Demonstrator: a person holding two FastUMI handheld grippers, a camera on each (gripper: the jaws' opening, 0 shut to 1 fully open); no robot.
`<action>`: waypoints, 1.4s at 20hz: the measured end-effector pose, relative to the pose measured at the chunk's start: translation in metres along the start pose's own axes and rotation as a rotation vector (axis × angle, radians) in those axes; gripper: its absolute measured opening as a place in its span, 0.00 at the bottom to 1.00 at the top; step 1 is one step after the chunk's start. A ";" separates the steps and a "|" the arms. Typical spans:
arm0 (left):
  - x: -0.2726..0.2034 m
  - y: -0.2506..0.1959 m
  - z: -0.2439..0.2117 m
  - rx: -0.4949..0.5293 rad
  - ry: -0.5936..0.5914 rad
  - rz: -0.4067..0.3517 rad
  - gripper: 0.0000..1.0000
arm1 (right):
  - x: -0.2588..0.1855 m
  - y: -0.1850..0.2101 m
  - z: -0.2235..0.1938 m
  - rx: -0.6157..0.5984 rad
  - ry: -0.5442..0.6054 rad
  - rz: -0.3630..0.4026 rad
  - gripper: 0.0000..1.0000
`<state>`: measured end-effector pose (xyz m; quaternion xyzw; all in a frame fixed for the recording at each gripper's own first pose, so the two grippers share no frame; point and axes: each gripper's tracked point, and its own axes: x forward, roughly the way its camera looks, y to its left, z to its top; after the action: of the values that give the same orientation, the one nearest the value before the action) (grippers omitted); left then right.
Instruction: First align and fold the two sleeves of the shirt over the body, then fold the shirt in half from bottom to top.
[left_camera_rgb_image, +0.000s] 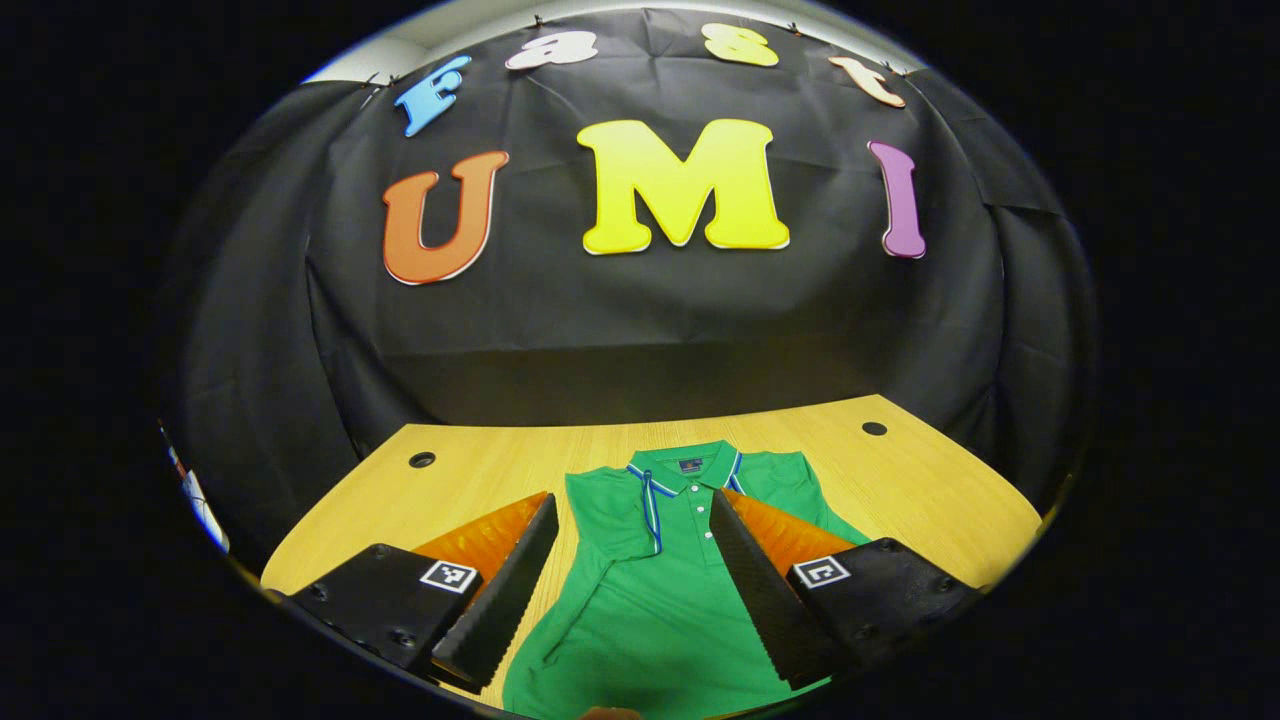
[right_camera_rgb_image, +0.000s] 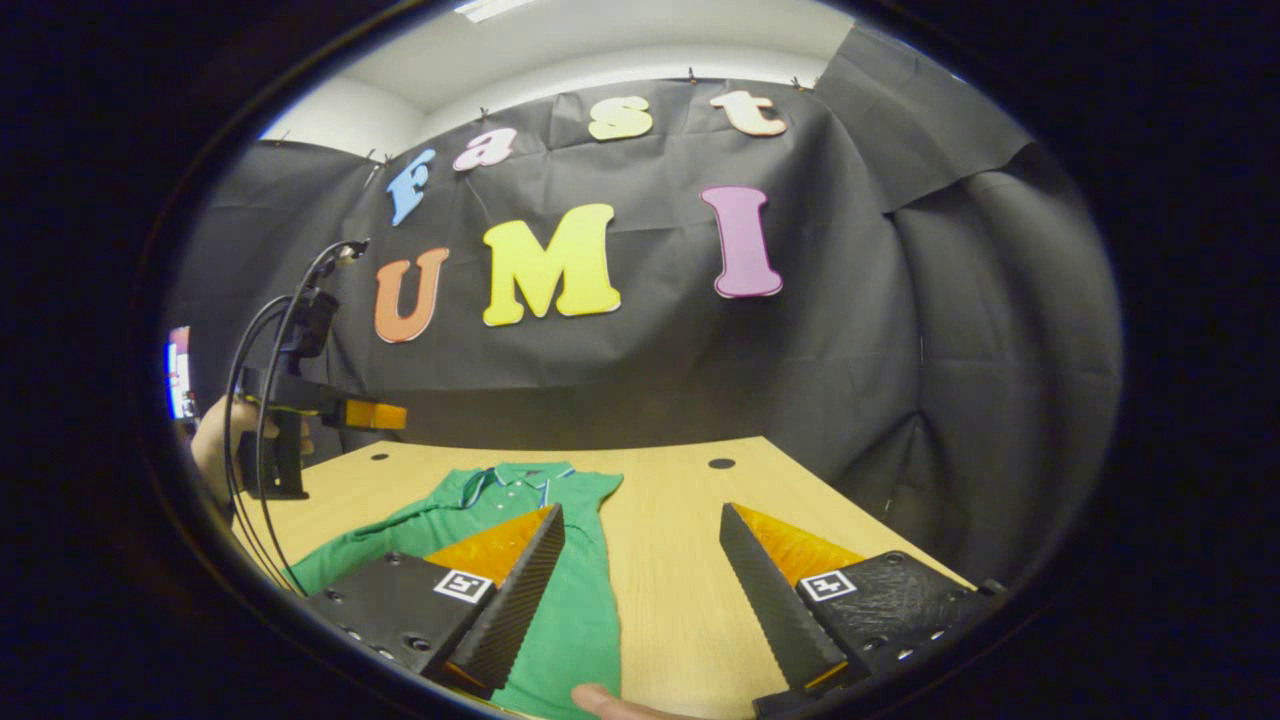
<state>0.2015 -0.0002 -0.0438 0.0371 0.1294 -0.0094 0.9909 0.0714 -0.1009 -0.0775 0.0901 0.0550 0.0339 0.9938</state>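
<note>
A green polo shirt (left_camera_rgb_image: 650, 600) lies flat on the wooden table (left_camera_rgb_image: 930, 490), collar at the far end and buttons up. My left gripper (left_camera_rgb_image: 632, 495) hovers above the shirt's chest, open, one finger over each side of the placket and nothing between them. In the right gripper view the shirt (right_camera_rgb_image: 500, 495) lies left of centre, with one sleeve (right_camera_rgb_image: 345, 555) stretched out to the left. My right gripper (right_camera_rgb_image: 640, 510) is open over the shirt's right edge and bare table (right_camera_rgb_image: 680, 600). The left gripper (right_camera_rgb_image: 375, 413) shows there too, raised at the left in a hand (right_camera_rgb_image: 215, 440).
Two round cable holes (left_camera_rgb_image: 422, 460) (left_camera_rgb_image: 874, 428) mark the table's far corners. Black cloth closes the back and sides. Cables (right_camera_rgb_image: 250, 400) loop from the left gripper's handle. A fingertip (right_camera_rgb_image: 600, 700) shows at the near edge. Bare wood lies right of the shirt.
</note>
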 end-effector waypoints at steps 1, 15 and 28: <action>-0.015 0.003 -0.006 0.006 -0.005 0.004 0.98 | -0.006 0.005 0.004 -0.012 -0.006 0.002 0.92; -0.162 0.040 -0.087 -0.101 -0.031 -0.035 0.99 | -0.083 0.045 0.017 -0.120 -0.022 0.064 0.95; -0.157 0.053 -0.238 -0.166 0.437 -0.048 0.98 | -0.063 0.032 -0.164 -0.074 0.457 0.061 0.96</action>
<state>-0.0098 0.0724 -0.2286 -0.0463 0.3420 -0.0141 0.9384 -0.0115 -0.0458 -0.2257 0.0450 0.2745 0.0852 0.9568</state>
